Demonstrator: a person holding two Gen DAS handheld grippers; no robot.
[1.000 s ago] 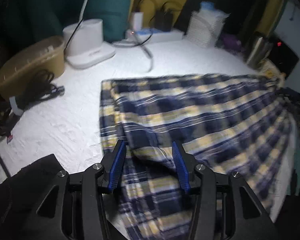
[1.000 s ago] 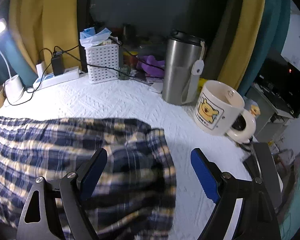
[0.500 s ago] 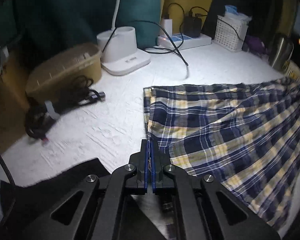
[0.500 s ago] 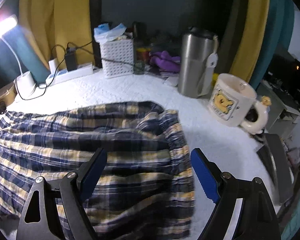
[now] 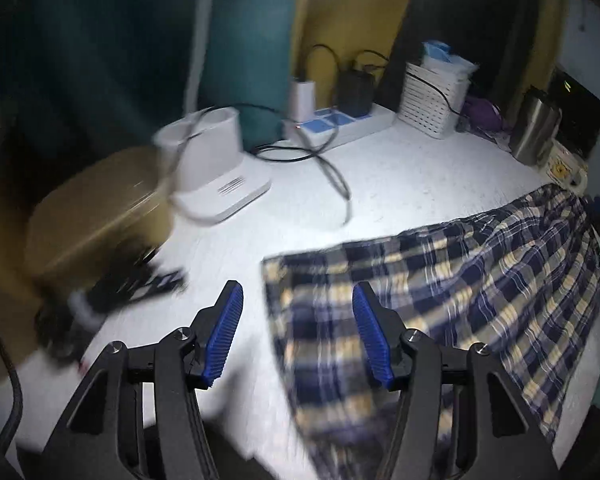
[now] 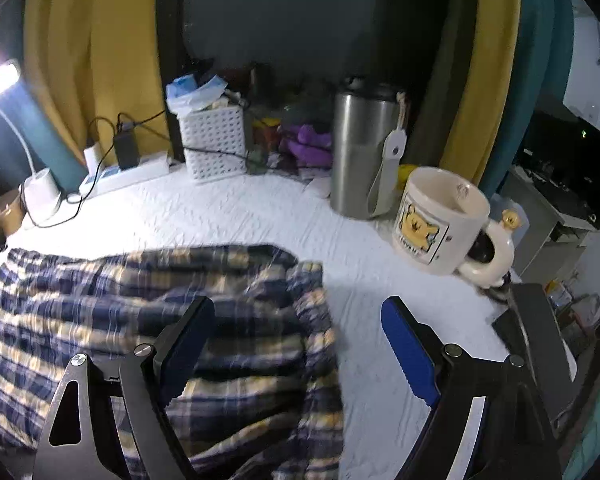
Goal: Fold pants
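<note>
On the white textured tabletop [image 5: 400, 168], your blue-and-yellow plaid cotton pants [image 5: 460, 280] lie flattened lengthwise, further folds remaining, while your left gripper [image 5: 298, 332], jaws just opened, and right gripper [image 6: 296, 344] are both released, empty.

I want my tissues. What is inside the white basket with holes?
The white basket holds light blue and white packets poking out of its top. Anything deeper is hidden by its walls.
</note>
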